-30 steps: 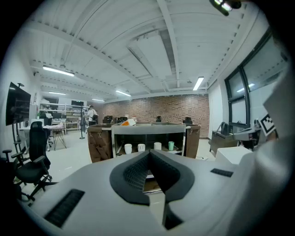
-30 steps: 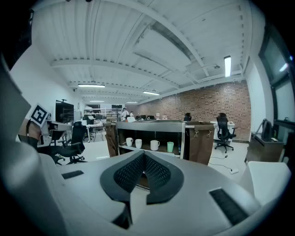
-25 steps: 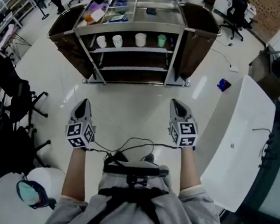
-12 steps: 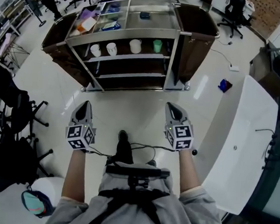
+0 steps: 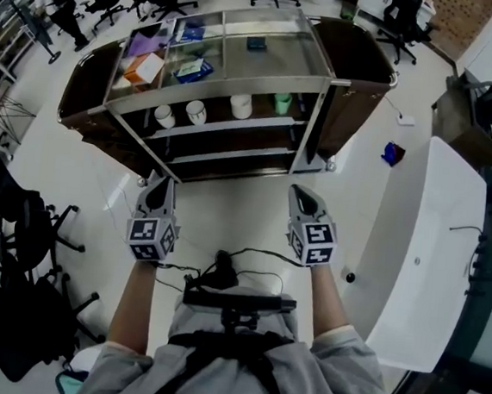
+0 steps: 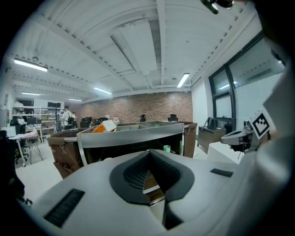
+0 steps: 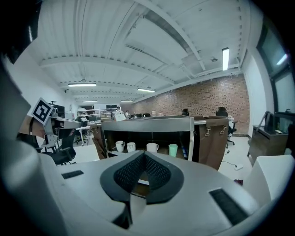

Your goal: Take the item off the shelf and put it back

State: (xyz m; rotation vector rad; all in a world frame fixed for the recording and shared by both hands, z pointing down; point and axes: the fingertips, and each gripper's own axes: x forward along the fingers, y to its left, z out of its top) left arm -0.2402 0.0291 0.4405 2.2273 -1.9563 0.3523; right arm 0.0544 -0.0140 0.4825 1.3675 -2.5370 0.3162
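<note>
A steel shelf cart (image 5: 231, 79) stands ahead. Its upper shelf carries three white mugs (image 5: 195, 111) and a green cup (image 5: 282, 103). The right gripper view shows the same row, mugs (image 7: 152, 147) on the left and green cup (image 7: 173, 150) on the right. My left gripper (image 5: 162, 184) and right gripper (image 5: 301, 193) are both shut and hold nothing. They point at the cart's front from just short of it and touch nothing. In the left gripper view the cart's top rim (image 6: 133, 133) and the green cup (image 6: 167, 148) show beyond the jaws.
Brown bags (image 5: 354, 64) hang on both ends of the cart. An orange box (image 5: 141, 67) and blue packets lie on its top. A white table (image 5: 422, 252) stands to the right, office chairs (image 5: 19, 213) to the left, and a small blue thing (image 5: 393, 151) on the floor.
Both grippers have moved forward toward the cart, which now looks closer and larger. Their jaws stay shut.
</note>
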